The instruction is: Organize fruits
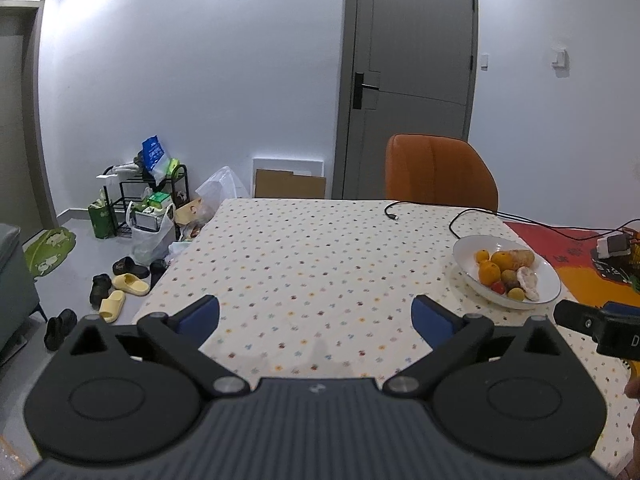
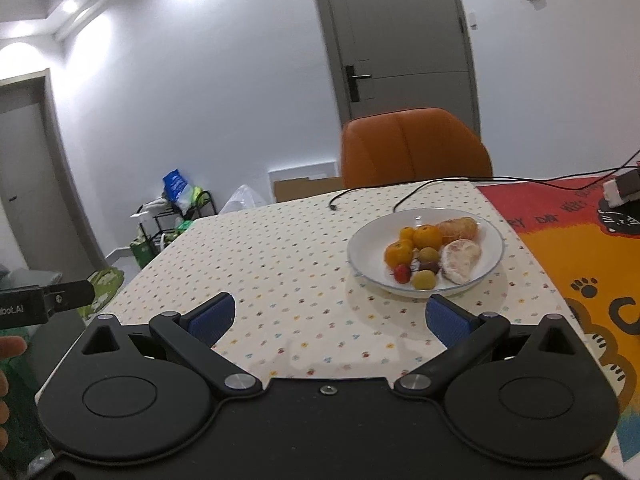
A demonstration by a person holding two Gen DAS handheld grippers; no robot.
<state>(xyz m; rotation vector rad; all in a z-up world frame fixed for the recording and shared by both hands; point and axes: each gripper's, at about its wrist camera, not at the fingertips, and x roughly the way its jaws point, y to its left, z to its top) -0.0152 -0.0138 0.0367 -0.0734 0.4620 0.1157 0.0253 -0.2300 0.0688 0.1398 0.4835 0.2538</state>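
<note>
Both the left gripper and right gripper gape empty, the fruit plate lying upper right of the right fingers

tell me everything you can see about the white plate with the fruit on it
The white plate is a shallow round dish, glossy like ceramic, with a thin dark line along its rim. It sits flat on the dotted tablecloth, near the table's right side beside a red and orange mat. It holds several small oranges, a peeled pale citrus fruit, a small red fruit, a few yellowish and dark round fruits and a brownish oblong item. Neither hand-held gripper touches it.
</note>
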